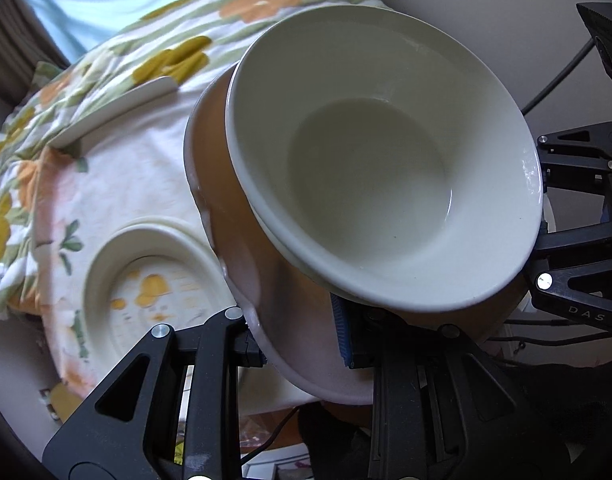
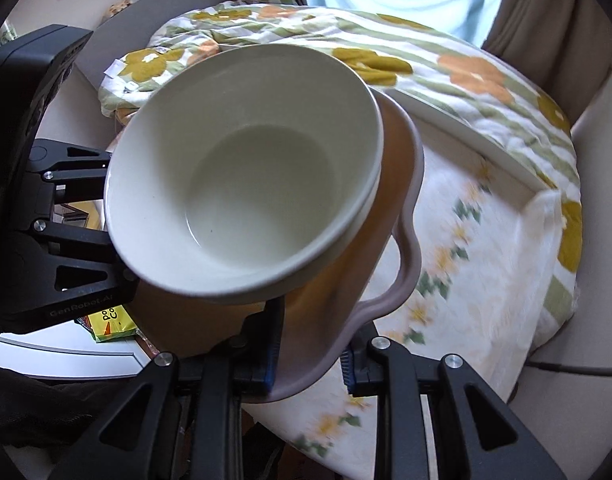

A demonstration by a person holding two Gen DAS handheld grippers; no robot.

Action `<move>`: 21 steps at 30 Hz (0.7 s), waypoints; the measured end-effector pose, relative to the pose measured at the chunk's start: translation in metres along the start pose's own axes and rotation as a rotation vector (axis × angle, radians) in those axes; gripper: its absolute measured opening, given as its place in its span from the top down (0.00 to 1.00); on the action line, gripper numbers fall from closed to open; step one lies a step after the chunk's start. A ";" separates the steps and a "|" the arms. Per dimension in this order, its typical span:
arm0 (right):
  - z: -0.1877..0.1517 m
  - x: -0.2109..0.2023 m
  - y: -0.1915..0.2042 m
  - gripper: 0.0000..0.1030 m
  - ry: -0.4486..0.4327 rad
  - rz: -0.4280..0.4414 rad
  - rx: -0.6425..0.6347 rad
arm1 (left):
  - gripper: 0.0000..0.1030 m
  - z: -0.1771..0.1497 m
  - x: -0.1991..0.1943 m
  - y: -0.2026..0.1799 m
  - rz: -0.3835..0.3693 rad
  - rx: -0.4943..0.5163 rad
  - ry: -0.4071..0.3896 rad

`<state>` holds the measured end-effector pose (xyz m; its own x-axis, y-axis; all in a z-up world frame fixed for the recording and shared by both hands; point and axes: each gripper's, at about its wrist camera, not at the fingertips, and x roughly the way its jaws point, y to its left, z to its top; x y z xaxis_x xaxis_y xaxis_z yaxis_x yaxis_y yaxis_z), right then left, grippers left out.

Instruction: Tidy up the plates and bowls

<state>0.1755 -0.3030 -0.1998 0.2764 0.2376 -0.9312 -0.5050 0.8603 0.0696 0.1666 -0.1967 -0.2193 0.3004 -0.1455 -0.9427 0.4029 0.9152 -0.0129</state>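
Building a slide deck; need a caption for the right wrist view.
Right gripper clamps the brown dish carrying stacked white bowls.

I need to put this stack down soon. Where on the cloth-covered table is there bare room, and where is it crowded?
Both grippers, left and right, clamp the wavy-rimmed plate carrying the white bowl. Free: the pale cloth between the flat white plate at the far side and the patterned plate. Crowded: the patterned plate's spot, and the bunched cloth beyond.

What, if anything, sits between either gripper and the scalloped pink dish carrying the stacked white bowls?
Nothing visible. The left gripper and right gripper each clamp the scalloped pink dish directly at its rim, on opposite sides, with the stacked white bowls inside it.
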 end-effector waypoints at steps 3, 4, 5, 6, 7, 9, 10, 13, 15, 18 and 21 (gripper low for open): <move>0.021 0.007 0.033 0.78 -0.022 0.005 -0.002 | 0.79 -0.011 -0.011 0.033 0.005 -0.001 0.004; 0.025 0.010 0.042 0.78 -0.024 0.007 0.000 | 0.79 -0.016 -0.014 0.043 0.009 0.002 0.005; 0.032 0.015 0.053 0.78 -0.023 0.008 -0.001 | 0.79 -0.020 -0.018 0.055 0.013 0.005 0.008; 0.039 0.019 0.063 0.78 -0.021 0.008 -0.003 | 0.79 -0.022 -0.017 0.066 0.017 0.008 0.012; 0.045 0.024 0.071 0.78 -0.019 0.009 0.000 | 0.79 -0.025 -0.017 0.080 0.019 0.011 0.016; 0.056 0.032 0.084 0.78 -0.015 0.016 0.008 | 0.79 -0.031 -0.014 0.101 0.021 0.017 0.028; 0.061 0.038 0.091 0.78 -0.012 0.020 0.014 | 0.79 -0.036 -0.012 0.112 0.021 0.023 0.036; 0.071 0.054 0.109 0.78 0.001 0.028 0.026 | 0.79 -0.049 -0.003 0.136 0.021 0.037 0.056; 0.076 0.066 0.120 0.78 0.013 0.035 0.036 | 0.79 -0.052 0.008 0.147 0.017 0.042 0.068; 0.077 0.078 0.133 0.78 0.026 0.036 0.050 | 0.79 -0.063 0.018 0.162 0.009 0.050 0.083; 0.076 0.088 0.142 0.78 0.055 0.037 0.066 | 0.79 -0.072 0.027 0.171 -0.002 0.059 0.096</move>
<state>0.1901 -0.1258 -0.2450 0.2122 0.2460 -0.9458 -0.4583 0.8798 0.1260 0.1815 -0.0176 -0.2712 0.2165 -0.1077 -0.9703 0.4545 0.8907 0.0026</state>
